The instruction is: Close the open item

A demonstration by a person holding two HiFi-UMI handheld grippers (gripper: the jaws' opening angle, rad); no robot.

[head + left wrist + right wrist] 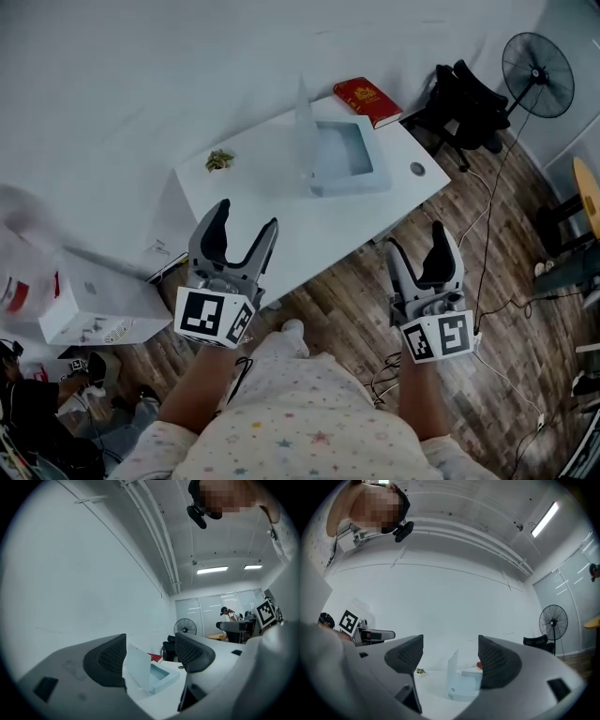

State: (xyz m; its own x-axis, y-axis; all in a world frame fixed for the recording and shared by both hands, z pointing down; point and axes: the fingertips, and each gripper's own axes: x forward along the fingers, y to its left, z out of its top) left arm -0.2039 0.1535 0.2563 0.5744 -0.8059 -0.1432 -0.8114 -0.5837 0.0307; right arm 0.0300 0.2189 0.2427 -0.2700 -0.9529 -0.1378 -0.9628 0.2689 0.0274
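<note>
**Item under task.** Pale blue box (349, 159), standing on the white bench (281, 220) toward its far end. Its lid (305, 127) is raised near upright along the box's 9 o'clock side and the interior is exposed. No other openable item is seen on the bench.

**Surroundings.** A red book (367, 99) lies at 1 o'clock of the box, near but apart from it. A small green sprig (219, 160) lies at 9 o'clock, well apart.

**Left hand-held gripper** (247, 217). Jaws spread wide, nothing between the pads. Its own view frames the box in the gap between them, but at a distance. It is held off the near edge of the bench, touching nothing.

**Right hand-held gripper** (417, 238). Jaws likewise apart and empty. It is held over the wooden floor (356, 291), clear of the bench. The box sits at roughly 11 o'clock from it in the head view.

**Progress.** Judged as not begun: the lid is untouched and neither tool is in reach of it.

**Outstanding.**
- Close the gap to the bench.
- Bring one tool to the free upper edge of the lid.
- Swing the lid down toward 3 o'clock until it seats on the box.
- The other tool may be needed to steady the base, since the box looks light.
</note>
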